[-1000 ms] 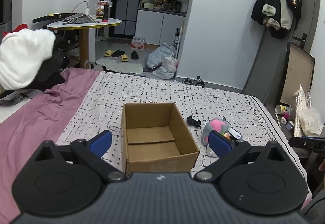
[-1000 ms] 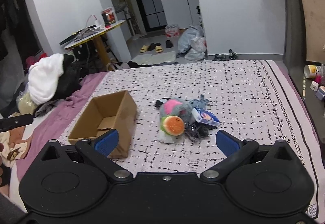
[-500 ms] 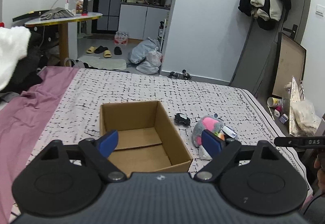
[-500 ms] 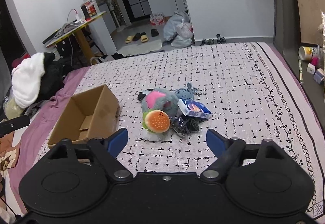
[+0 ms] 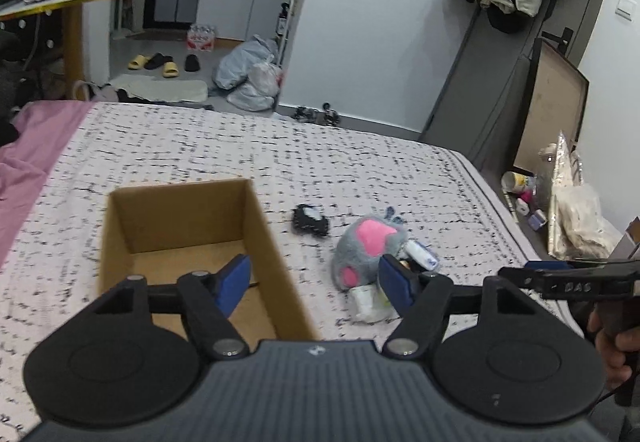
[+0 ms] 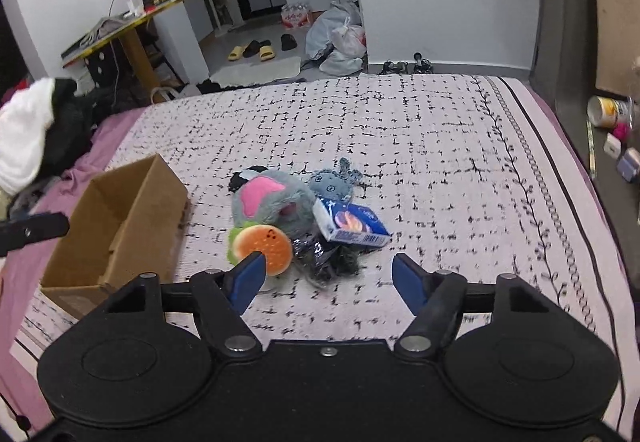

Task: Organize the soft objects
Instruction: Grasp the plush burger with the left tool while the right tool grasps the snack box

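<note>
A patterned bedspread (image 6: 440,145) is lying bare beyond and to the right of a small toy pile (image 6: 296,217), leaving open passage there. An open cardboard box (image 6: 120,217) is standing near the pile's left, its tall walls blocking that side while its top is giving free access downward. Bare cover is separating box and pile.

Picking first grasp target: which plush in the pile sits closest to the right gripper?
The burger plush, orange and round with a green edge. It lies at the pile's near side by the right gripper; the grey-pink plush sits behind it.
</note>
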Demonstrator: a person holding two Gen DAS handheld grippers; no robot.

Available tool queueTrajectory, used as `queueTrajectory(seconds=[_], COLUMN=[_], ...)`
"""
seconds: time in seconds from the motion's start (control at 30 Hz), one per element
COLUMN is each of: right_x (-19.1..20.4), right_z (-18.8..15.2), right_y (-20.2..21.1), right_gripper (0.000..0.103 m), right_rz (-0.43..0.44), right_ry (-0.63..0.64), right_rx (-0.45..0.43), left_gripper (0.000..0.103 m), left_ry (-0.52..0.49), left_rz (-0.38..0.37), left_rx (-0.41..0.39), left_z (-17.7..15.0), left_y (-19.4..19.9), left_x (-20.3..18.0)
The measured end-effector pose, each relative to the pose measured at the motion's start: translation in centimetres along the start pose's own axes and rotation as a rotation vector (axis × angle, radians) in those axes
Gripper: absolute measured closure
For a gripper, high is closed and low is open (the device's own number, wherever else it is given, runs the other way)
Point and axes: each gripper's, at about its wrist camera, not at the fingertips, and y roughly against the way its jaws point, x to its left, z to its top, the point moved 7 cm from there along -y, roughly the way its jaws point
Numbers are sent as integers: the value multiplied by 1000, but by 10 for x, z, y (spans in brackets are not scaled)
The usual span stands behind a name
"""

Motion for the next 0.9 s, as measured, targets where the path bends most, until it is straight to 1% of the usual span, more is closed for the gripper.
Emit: queueTrajectory(seconds=[0.07, 0.17, 0.3, 0.33, 0.4, 0.5, 0.6, 0.67, 0.77, 0.9], right_x=[-2, -3, -3, -2, 0, 1, 1, 2, 3, 3], right_z=[2, 3, 3, 3, 2, 1, 0, 0, -2, -4], right_y=[-6, -14, -25, -28, -36, -45, -53, -58, -63, -74], right_gripper=[37, 38, 39, 39, 39, 44, 46, 50, 50, 50], right_rz=[-5, -6, -22, -25, -30, -32, -38, -45, -54, -58], right_ry=[21, 51, 104, 121, 155, 192, 209, 222, 251, 279], right_rx=[4, 5, 7, 10, 13, 15, 8, 8, 6, 9], left_gripper=[38, 39, 39, 39, 40, 42, 43, 45, 46, 49], left_ry=[11, 33, 36, 43, 20, 27, 23, 35, 53, 50], left_rz=[-10, -30, -95, -92, -89, -115, -106, -109, -116, -114], left_rx=[15, 48, 103, 123, 140, 171, 192, 210, 236, 264], left_z=[2, 3, 2, 1, 0, -2, -7, -9, -13, -15], left_y=[-10, -24, -49, -57, -70, -84, -98, -106, -117, -133], left_x=[-4, -10, -23, -26, -33, -41, -45, -48, -50, -56])
